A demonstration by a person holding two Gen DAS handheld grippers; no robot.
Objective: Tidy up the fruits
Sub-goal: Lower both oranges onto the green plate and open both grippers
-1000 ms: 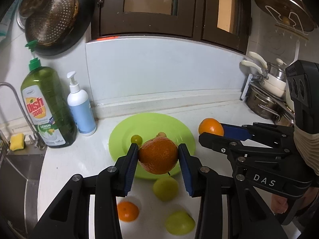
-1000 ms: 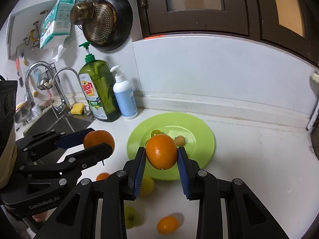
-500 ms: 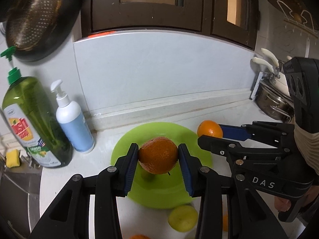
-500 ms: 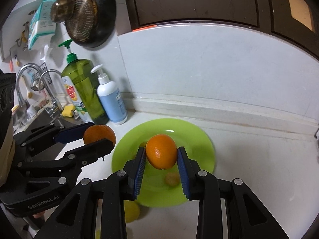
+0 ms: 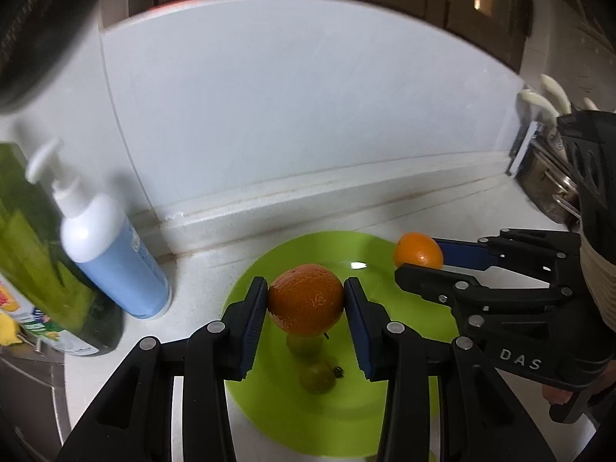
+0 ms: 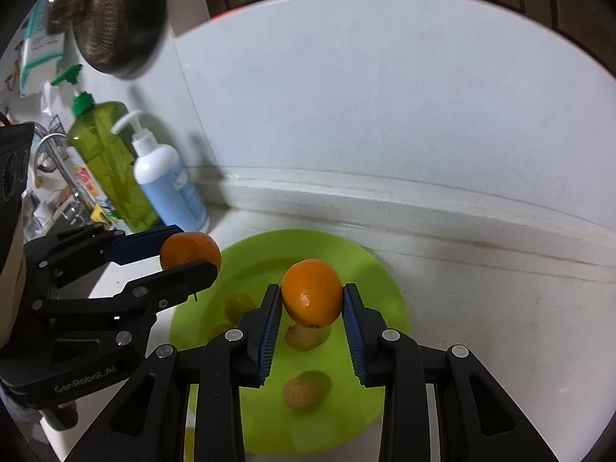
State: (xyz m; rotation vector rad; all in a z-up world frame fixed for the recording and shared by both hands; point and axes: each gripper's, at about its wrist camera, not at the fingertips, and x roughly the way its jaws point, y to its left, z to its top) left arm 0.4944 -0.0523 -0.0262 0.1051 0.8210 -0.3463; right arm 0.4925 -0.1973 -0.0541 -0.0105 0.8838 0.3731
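Note:
My left gripper (image 5: 306,300) is shut on a dark orange (image 5: 305,299) and holds it above the near left part of the green plate (image 5: 277,404). My right gripper (image 6: 311,293) is shut on a brighter orange (image 6: 311,292) above the same plate (image 6: 369,269). Each gripper shows in the other's view: the right one (image 5: 419,256) over the plate's far right, the left one (image 6: 190,256) over its left edge. Small greenish fruits (image 5: 316,376) (image 6: 306,389) lie on the plate under the grippers.
A blue and white pump bottle (image 5: 111,250) and a green dish-soap bottle (image 6: 107,165) stand left of the plate against the white wall. A sink and tap (image 6: 50,161) lie further left. Pots (image 5: 550,188) stand at the right.
Both grippers have moved forward and down over the green plate with their oranges still held. The loose fruits on the counter in front of the plate have dropped out of view.

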